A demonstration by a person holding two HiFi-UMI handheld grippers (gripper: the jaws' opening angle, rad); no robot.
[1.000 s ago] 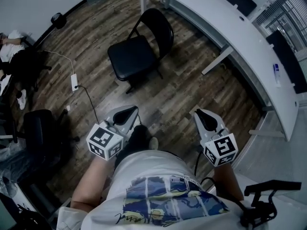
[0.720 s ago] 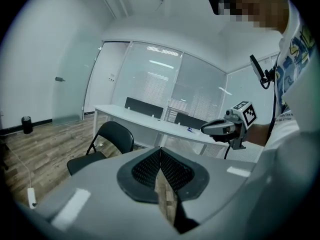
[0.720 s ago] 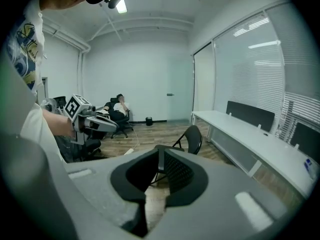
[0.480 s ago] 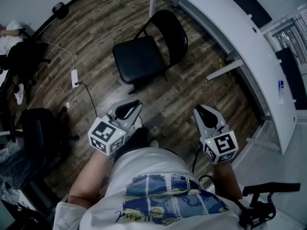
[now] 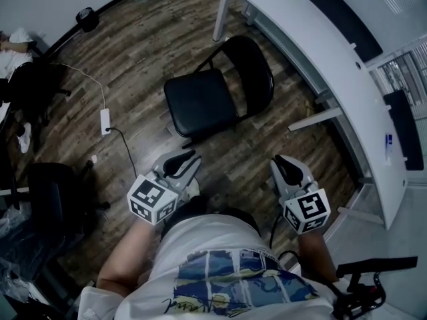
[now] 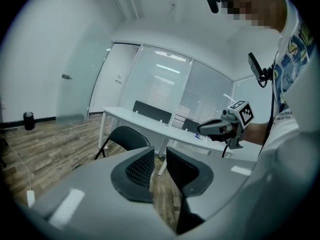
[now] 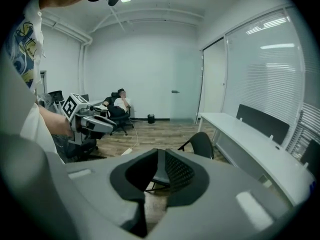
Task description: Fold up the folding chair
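A black folding chair (image 5: pixel 213 99) stands unfolded on the wood floor, its backrest toward the white desk (image 5: pixel 333 52). Both grippers hang short of it, over the floor in front of the person. My left gripper (image 5: pixel 190 160) points at the seat's near edge. Its jaws have just been opening, and in the left gripper view a narrow gap shows at the gripper (image 6: pixel 160 156) with nothing in it, the chair (image 6: pixel 127 138) beyond. My right gripper (image 5: pixel 279 162) has also just been opening. In its own view the gripper (image 7: pixel 161 159) shows a thin empty slit with the chair (image 7: pixel 202 145) beyond.
A power strip (image 5: pixel 105 120) with its cable lies on the floor to the left of the chair. A black office chair (image 5: pixel 47 192) stands at the left. A small black bin (image 5: pixel 85 17) sits by the far wall. A person (image 7: pixel 120 104) sits in the far corner.
The folding chair has come nearer and sits lower in the head view. Both grippers have moved forward toward it along with the person.
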